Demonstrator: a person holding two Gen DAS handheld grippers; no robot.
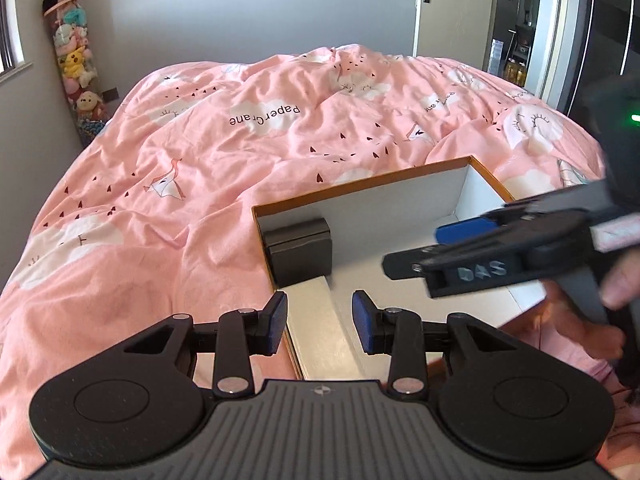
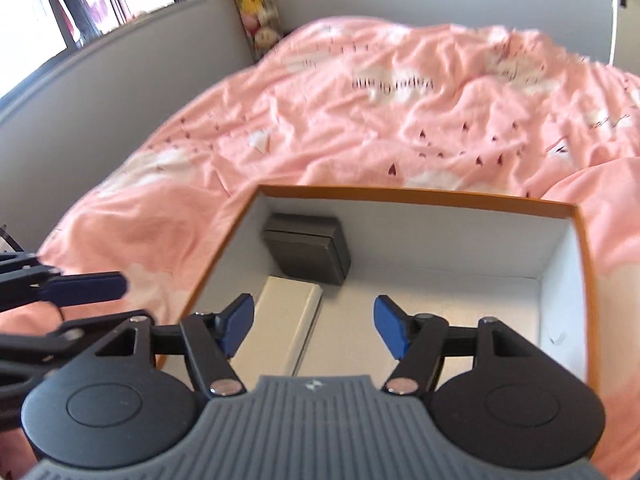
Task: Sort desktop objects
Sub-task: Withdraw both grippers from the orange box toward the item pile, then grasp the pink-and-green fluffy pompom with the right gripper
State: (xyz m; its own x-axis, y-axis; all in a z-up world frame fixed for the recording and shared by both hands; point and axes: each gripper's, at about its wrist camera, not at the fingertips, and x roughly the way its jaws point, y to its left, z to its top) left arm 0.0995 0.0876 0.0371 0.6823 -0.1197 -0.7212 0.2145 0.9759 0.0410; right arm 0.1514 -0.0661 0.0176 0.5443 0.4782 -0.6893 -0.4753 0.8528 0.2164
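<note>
Both wrist views look forward and down, close over the orange-rimmed box (image 1: 362,184); they share it and the pink bedspread (image 1: 200,152).

Boxes with orange rim: one open box (image 2: 420,194), on the bed.
Items inside it: two. One dark grey case (image 2: 308,250) at the far left corner; one flat white box (image 2: 280,328) just nearer, touching the case.
Grippers in view: two, each with two blue-padded fingers (image 1: 362,316).
Beds: one, under one pink duvet (image 1: 200,152).

"Paper Crane" on duvet (image 1: 265,117); "D4S" on right tool (image 1: 412,266)
</note>
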